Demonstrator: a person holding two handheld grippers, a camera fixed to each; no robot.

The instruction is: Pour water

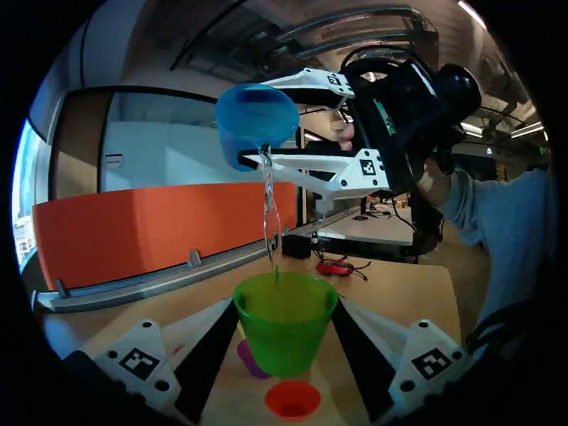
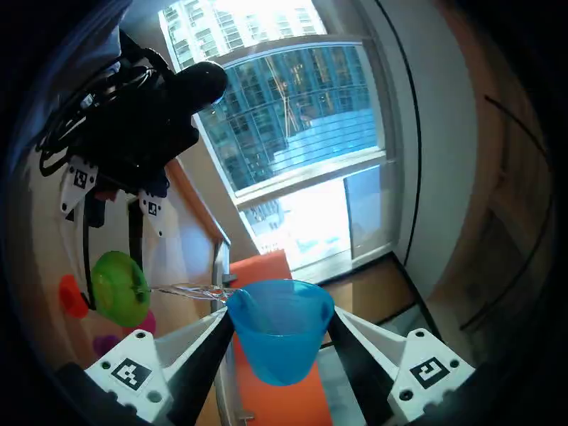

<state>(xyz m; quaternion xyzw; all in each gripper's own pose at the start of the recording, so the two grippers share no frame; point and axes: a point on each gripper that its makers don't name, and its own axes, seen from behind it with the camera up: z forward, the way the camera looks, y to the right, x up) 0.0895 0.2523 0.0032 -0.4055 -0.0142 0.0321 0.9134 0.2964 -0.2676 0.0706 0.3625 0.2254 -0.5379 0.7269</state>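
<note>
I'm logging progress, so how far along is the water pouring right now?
Done: the left tongs grip the green cup, and the right tongs hold the blue cup tipped above it. In hand: a water stream falls into the green cup. Left: finishing the pour and righting the blue cup; fill level can't be judged.

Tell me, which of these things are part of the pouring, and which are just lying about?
In the job: blue cup, water stream, green cup, left gripper, right gripper.
Lying about: small orange cup, purple thing, red object.
</note>
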